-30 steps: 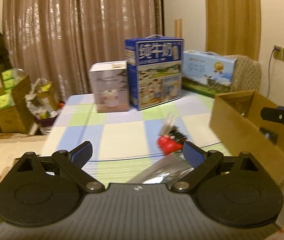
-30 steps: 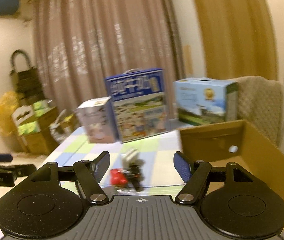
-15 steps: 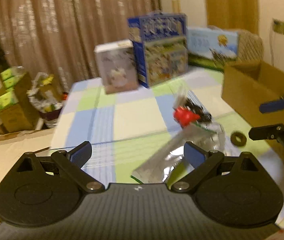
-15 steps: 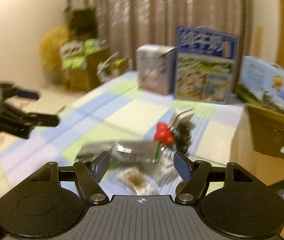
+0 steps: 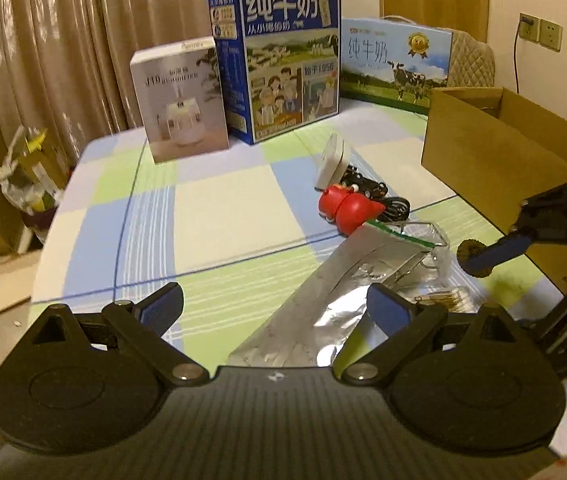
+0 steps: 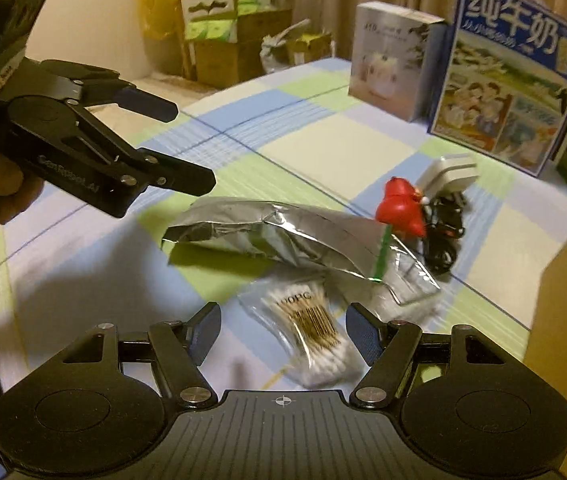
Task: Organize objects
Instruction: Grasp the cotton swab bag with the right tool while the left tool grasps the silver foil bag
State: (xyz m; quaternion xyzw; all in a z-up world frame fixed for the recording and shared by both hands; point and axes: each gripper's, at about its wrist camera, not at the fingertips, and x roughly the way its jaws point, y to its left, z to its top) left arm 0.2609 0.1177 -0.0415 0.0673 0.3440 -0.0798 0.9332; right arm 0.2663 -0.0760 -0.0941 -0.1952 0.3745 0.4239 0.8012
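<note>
I have both claws hovering above the bench (image 5: 219, 216), which wears a checked cloth of blue, green and cream. My left claw (image 5: 275, 306) is spread wide with nothing between its blue pads, and the near end of a crumpled silver foil bag (image 5: 323, 300) lies under the gap. My right claw (image 6: 281, 330) is likewise spread and empty, poised just above a clear packet of cotton swabs (image 6: 315, 328) that lies flat at the near edge of the clutter. Through the right wrist camera I see the foil bag stretching from left to right across the middle, its right end meeting a clear zip bag with a green strip (image 6: 403, 276). Just beyond that sits a red toy (image 6: 401, 208), touching a tangle of black cable (image 6: 443, 236) and a white charger block (image 6: 449, 174) propped behind it. From the left wrist camera a small dark ring (image 5: 468, 249) lies on the cloth beside a finger of my right claw. An open cardboard box (image 5: 491, 152) stands at the right edge of the bench. Along the far side stand a white carton (image 5: 181, 100), a tall blue milk carton (image 5: 287, 68) and a lower light-blue milk box (image 5: 395, 64), in front of brown curtains (image 5: 63, 40).
</note>
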